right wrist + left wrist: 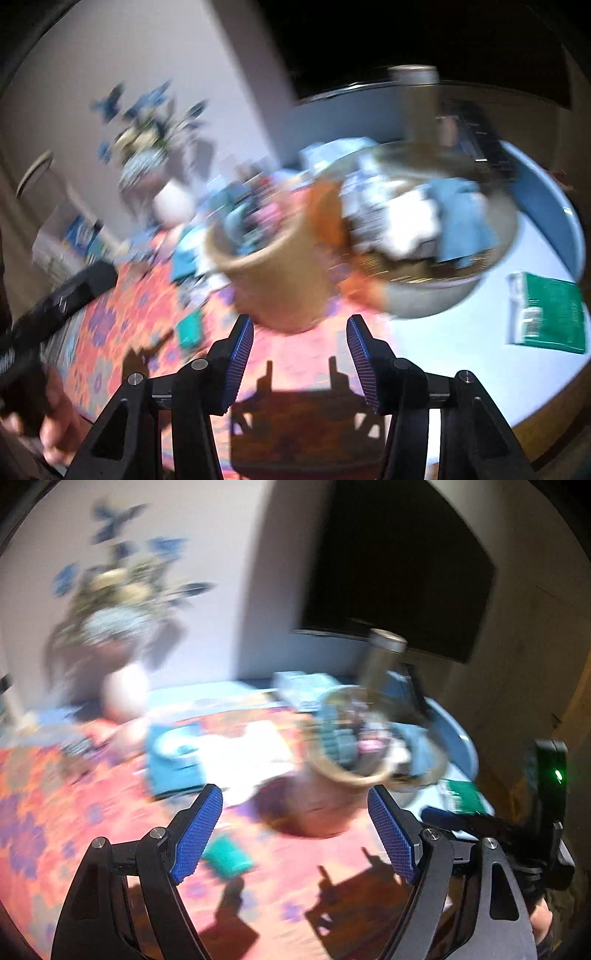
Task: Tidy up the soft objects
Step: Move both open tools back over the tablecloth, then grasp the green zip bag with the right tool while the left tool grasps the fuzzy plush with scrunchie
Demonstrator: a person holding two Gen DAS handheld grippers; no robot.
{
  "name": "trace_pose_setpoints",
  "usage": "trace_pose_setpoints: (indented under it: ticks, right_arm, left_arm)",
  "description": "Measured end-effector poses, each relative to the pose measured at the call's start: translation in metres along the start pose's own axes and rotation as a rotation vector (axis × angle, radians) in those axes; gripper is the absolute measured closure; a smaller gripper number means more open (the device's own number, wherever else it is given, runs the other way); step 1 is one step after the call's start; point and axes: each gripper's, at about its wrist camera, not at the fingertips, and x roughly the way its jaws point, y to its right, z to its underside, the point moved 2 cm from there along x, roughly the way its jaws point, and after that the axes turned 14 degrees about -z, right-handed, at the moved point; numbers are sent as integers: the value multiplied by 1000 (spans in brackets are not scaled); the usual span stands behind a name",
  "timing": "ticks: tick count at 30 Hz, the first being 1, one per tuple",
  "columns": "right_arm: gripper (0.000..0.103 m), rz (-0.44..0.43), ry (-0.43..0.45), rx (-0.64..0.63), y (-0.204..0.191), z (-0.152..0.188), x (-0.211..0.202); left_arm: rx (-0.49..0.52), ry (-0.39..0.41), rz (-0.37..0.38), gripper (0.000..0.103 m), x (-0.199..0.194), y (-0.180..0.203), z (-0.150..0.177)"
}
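Small teal soft piece (228,857) lying flat on the patterned cloth (44,812) of the bench (461,332), alone, clear of the baskets. Seen from the left wrist just ahead of and below the left hand-held gripper (295,834), close by its left pad, long side slanting up to the left. Seen from the right wrist as the same teal patch (190,329), off to the left of the right hand-held gripper (300,354) and farther out. Nearer to the left hand, by judgement, so the likelier pick for that side.

Left hand-held gripper released, jaws wide, nothing between. Right hand-held gripper also released, jaws parted less widely, empty.

Beyond: tan basket (273,273) directly ahead of the right jaws, touching or overlapping a wider bowl-like basket (424,295) heaped with white and blue cloths (458,221). Heavy blur; finer detail not readable.
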Motion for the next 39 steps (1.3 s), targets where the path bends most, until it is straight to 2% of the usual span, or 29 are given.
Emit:
trace_pose_setpoints:
  ticks: [5, 10, 16, 21, 24, 29, 33, 36, 38, 39]
  right_arm:
    - [45, -57, -101, -90, -49, 22, 52]
    - [45, -90, -191, -153, -82, 32, 109]
    - [45, -39, -248, -197, -97, 31, 163]
    - [45, -15, -270, -212, -99, 34, 188]
    - [44, 12, -257, -260, -104, 34, 192]
    - [44, 42, -234, -310, -108, 34, 199]
    - [44, 55, -215, -330, -110, 33, 200]
    - [44, 42, -203, -315, -107, 31, 199]
    - [49, 33, -190, -294, -104, 29, 197]
    - [53, 32, -184, -287, -103, 29, 196]
  left_arm:
    - [-127, -12, -150, 23, -1, -98, 5]
    - [-185, -45, -263, 23, 11, -159, 13]
    - [-196, -78, -337, 23, 39, -209, 14]
    - [-201, -91, -335, 23, 76, -236, 7]
    - [-217, -125, -317, 23, 115, -250, 1]
    - [-225, -161, -308, 23, 166, -260, -9]
    - [-212, -188, -328, 25, 195, -263, -13]
    - [-223, -202, -328, 32, 207, -264, -14]
    - [-223, -211, -329, 44, 212, -263, -13]
    - [-218, -215, -335, 53, 215, -263, -12]
